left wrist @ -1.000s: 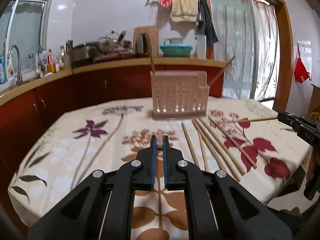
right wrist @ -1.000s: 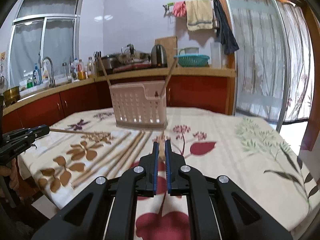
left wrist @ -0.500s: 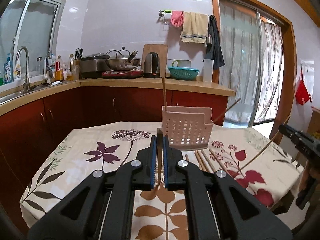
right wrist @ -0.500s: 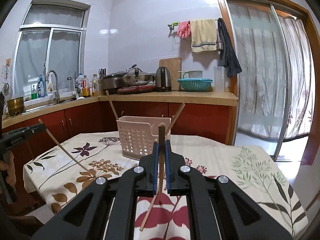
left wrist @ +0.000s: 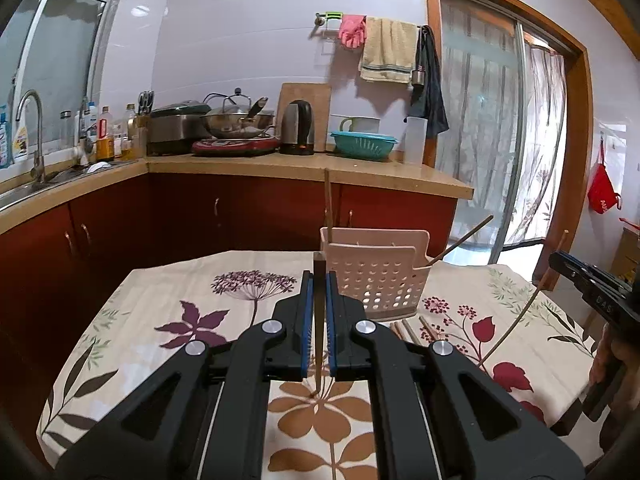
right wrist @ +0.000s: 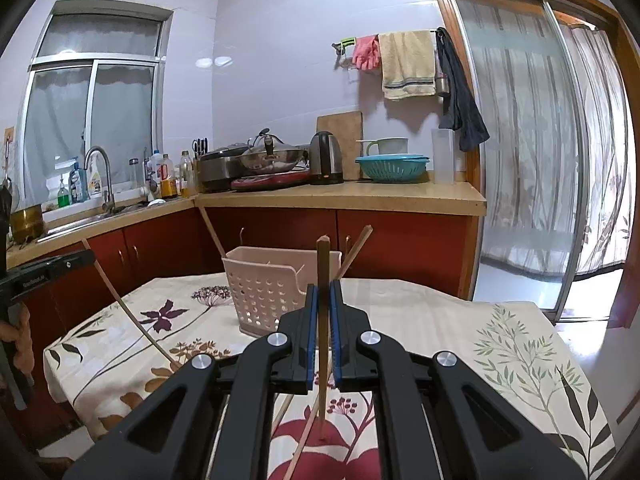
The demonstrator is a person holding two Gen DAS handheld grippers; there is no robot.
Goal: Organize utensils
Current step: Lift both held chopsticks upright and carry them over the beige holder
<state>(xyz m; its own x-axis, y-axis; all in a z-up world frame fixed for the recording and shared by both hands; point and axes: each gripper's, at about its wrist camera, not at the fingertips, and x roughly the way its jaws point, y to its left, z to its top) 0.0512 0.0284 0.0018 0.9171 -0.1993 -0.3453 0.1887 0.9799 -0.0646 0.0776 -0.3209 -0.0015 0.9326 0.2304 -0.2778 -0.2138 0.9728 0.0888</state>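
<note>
Home kitchen with red cabinets, counter along the back wall, curtained sliding door to the right; in front a table under a floral cloth; on it a pink perforated utensil basket toward the far side, already holding two chopsticks, one upright at its left end, one leaning out right.

Left gripper clamped on one chopstick, long axis near vertical, lower tip just above or touching the cloth, cannot tell which; right gripper likewise closed on its own chopstick, also near upright, top end poking above the fingers.

Key relation: basket sits ahead of both grippers, slightly right of the left one and slightly left of the right one; in the left wrist view its near wall looks almost level with the fingertips, so left probably nearer; both sticks already stand roughly along the drop axis, likely need only a lift over the rim and a lowering.

A few loose chopsticks lie on the cloth just in front of the basket; one more shows below the right gripper; the leaning stick at the basket's right end could foul an entry there; counter clutter (kettle, wok, teal colander) well apart.
</note>
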